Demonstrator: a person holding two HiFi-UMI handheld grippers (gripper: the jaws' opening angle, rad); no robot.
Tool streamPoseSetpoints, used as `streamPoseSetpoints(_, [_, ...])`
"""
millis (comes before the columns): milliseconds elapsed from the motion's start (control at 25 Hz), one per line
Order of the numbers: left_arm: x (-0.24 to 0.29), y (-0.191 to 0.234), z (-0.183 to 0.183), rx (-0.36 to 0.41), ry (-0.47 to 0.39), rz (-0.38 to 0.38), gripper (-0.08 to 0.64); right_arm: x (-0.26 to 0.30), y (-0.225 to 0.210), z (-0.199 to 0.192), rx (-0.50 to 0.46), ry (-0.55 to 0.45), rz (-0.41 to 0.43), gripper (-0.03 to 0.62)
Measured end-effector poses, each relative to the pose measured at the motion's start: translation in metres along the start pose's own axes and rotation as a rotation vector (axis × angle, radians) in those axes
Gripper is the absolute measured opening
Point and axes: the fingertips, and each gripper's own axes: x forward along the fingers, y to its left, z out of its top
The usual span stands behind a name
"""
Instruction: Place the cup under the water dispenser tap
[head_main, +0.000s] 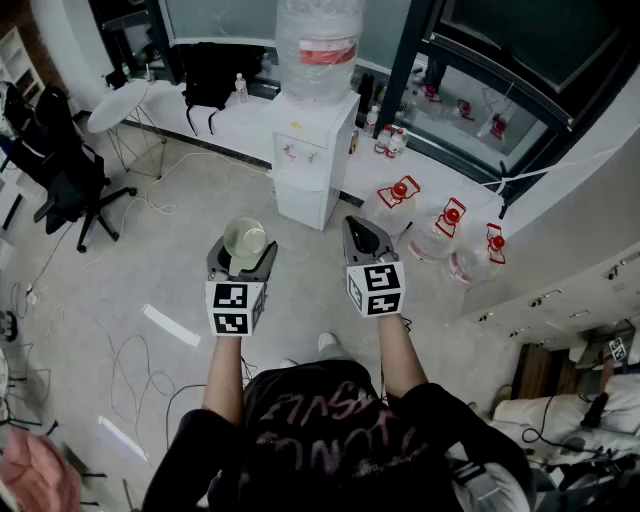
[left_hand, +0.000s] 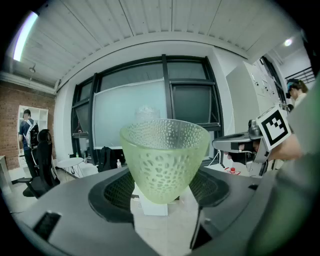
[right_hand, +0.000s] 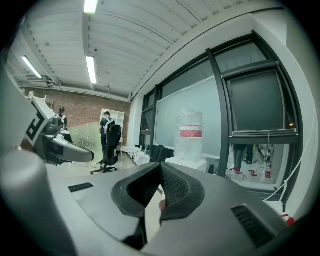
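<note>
1. The left gripper (head_main: 243, 262) has its fingers (left_hand: 117, 192) clamped on the lower sides of a pale green dimpled glass cup (left_hand: 164, 160). The cup stands upright between them, its rim well above the pads.
2. The right gripper (head_main: 358, 226) is level beside it, fingers (right_hand: 175, 187) pressed together with nothing between them.
3. The cup (head_main: 245, 240) is held out over the pale floor (head_main: 170, 260), still well short of the white water dispenser (head_main: 310, 150) straight ahead.
4. The dispenser stands against a low white counter (head_main: 250, 115) under dark-framed windows. A black backpack (head_main: 210, 70) rests on that counter, and an office chair (head_main: 70, 170) and a round table (head_main: 118, 105) stand off to the left.
5. A big clear bottle (head_main: 318, 45) sits upturned on the dispenser. Three red-capped jugs (head_main: 445, 225) lie on the floor to its right. I cannot tell what any of them, or the cup, holds.
</note>
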Motion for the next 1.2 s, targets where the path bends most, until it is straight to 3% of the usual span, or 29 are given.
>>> streamPoseSetpoints(1200, [-0.01, 0.02, -0.025, -0.011, 0.019, -0.026, 0.347, 0.005, 0.025, -0.024, -0.003, 0.035, -0.029, 0.015])
